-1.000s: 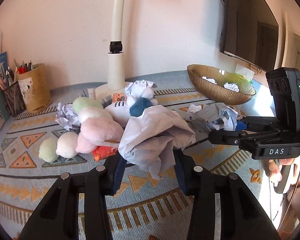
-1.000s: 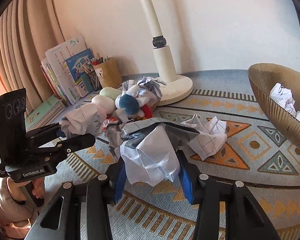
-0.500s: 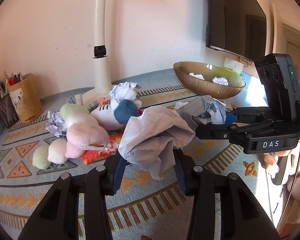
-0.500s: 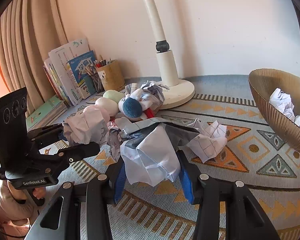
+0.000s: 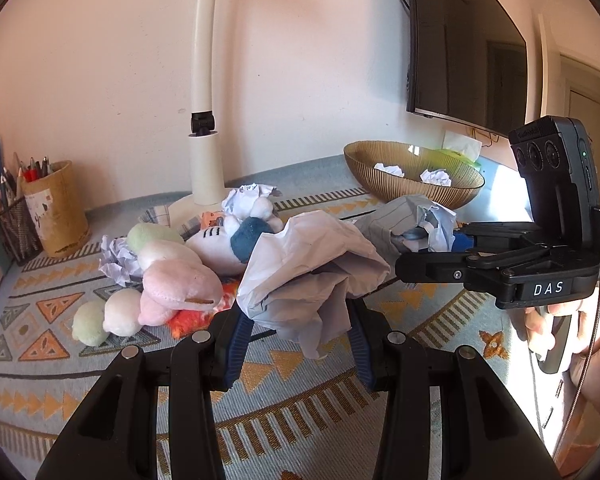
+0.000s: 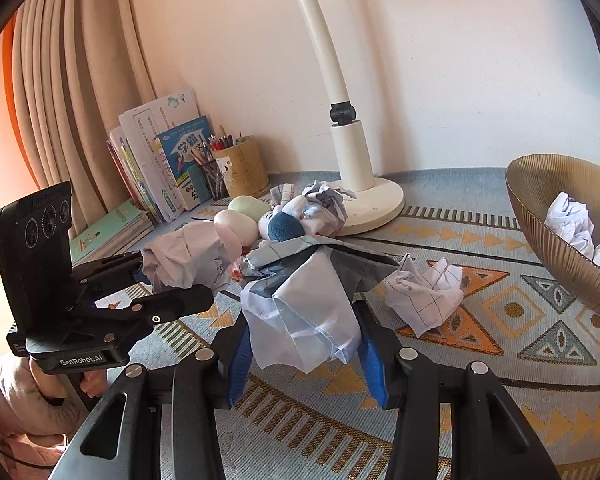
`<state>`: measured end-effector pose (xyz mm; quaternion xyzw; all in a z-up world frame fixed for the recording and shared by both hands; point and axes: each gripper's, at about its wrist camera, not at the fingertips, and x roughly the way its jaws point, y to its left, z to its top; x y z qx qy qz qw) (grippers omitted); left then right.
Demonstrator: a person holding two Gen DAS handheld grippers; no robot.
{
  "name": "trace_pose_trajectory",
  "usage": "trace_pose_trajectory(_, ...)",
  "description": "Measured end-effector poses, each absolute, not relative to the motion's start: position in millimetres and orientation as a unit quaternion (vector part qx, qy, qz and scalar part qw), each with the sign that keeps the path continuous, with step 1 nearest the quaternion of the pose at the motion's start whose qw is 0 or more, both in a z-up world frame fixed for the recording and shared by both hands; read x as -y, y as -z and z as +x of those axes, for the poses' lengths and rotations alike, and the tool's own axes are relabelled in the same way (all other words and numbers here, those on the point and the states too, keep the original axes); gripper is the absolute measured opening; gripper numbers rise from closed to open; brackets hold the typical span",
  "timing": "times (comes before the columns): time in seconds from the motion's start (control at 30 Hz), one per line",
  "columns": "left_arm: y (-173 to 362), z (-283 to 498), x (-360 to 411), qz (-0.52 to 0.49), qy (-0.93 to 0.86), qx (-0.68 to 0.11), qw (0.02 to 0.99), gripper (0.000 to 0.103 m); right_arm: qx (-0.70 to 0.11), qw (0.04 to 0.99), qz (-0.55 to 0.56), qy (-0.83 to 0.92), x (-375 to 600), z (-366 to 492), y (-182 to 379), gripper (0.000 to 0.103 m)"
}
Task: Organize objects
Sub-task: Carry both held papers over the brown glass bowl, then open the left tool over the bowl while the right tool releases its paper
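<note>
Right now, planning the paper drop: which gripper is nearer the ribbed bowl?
Right. The right gripper hangs just before the ribbed bowl; the left gripper sits farther off, near the plush toys.

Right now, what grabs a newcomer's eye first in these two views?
Both grippers, left and right, each clamp a crumpled paper wad, left wad and right wad, side by side above the patterned cloth. Behind them, plush toys pile up by the white lamp base. At the right, a ribbed bowl already holds wads.
</note>
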<state>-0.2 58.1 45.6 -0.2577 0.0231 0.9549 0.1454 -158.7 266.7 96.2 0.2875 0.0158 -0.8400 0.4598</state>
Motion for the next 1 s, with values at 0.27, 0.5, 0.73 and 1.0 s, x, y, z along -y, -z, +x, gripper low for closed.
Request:
trace_pose_trajectory(0.27, -41.6, -4.8, -59.4, -0.272, -0.953, -0.028, 0.133, 0.041, -0.02, 0.455, 0.291, 0.841, -265.7, -158.3, -96.7, 0.046)
trace_pose_trajectory(0.5, -67.4, -39.2, -71.3, -0.294, -0.944, -0.003, 0.147, 0.041, 0.01, 0.44, 0.281, 0.853, -289.7, -181.9, -135.2, 0.046)
trace_pose_trajectory(0.73, -137.0, -113.5, -138.8, -0.252, -0.944, -0.005, 0.214, 0.041, 0.019, 0.332, 0.236, 0.913, -370.7, -247.6, -216.0, 0.046)
trace_pose_trajectory(1.0, -122.4, -184.1, -214.6, -0.287, -0.923, -0.007, 0.256, 0.041, 0.022, 0.254, 0.279, 0.926, -417.1, -318.6, -206.3, 0.046)
